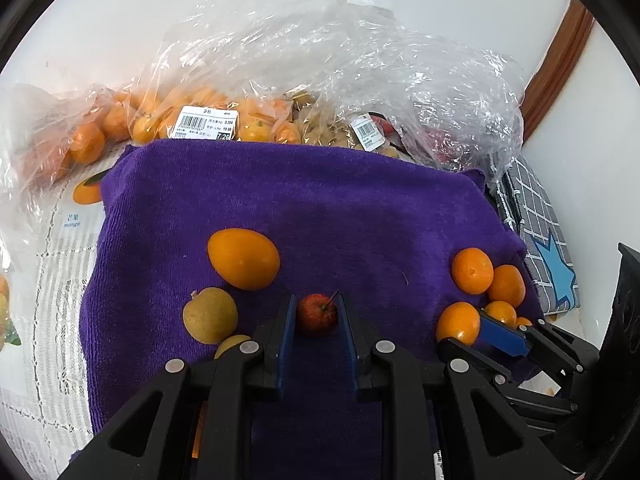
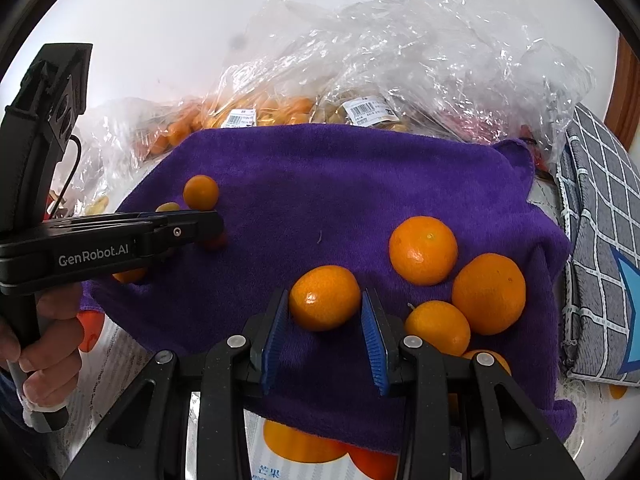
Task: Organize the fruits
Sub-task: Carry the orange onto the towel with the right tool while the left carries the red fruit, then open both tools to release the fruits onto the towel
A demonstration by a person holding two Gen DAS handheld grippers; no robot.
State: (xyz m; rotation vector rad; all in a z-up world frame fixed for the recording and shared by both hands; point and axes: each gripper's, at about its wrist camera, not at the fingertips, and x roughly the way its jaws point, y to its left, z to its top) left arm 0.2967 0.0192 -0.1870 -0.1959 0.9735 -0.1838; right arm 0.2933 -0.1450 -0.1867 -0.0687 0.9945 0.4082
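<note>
Left gripper (image 1: 316,314) clamps small red fruit (image 1: 319,313) on purple towel (image 1: 320,200) | right gripper (image 2: 325,312) clamps kumquat (image 2: 325,297) beside orange cluster (image 2: 489,293) | sorting partly done; bagged fruit (image 1: 200,120) remains.

Our left gripper (image 1: 316,316) and right gripper (image 2: 325,312) are black, with ribbed blue pads (image 2: 374,346), silver pivot screws (image 2: 236,341) and white "GenRobot.AI" lettering (image 2: 94,259)
</note>
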